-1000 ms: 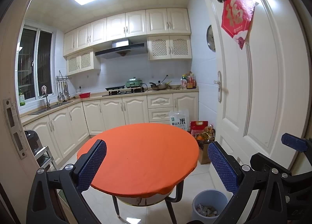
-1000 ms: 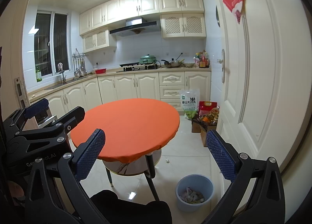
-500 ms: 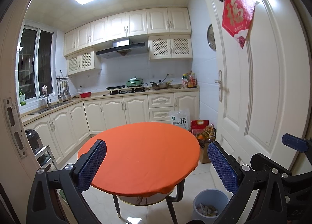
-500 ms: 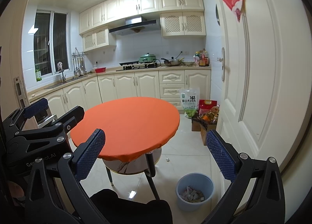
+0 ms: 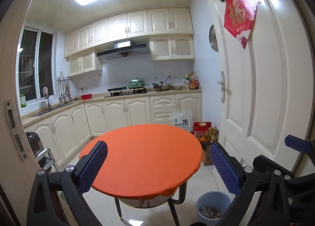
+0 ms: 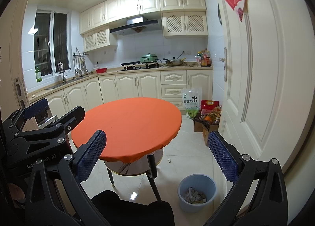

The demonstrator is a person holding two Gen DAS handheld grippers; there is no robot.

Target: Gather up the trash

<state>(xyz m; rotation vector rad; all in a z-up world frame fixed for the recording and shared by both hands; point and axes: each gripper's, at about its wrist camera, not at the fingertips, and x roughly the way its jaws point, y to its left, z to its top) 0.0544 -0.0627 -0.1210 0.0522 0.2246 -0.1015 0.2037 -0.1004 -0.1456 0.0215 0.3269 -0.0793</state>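
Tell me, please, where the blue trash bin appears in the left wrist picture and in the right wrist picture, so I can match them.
Left wrist view: the blue trash bin stands on the floor at the bottom, right of centre, partly behind the right finger of the left gripper.
Right wrist view: the bin is low, right of centre, in full sight.
Shared landmark: the round orange table, up and left of the bin in both.

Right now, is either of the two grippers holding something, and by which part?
Nothing is held. The left gripper and the right gripper are both open, with only air between their blue pads.
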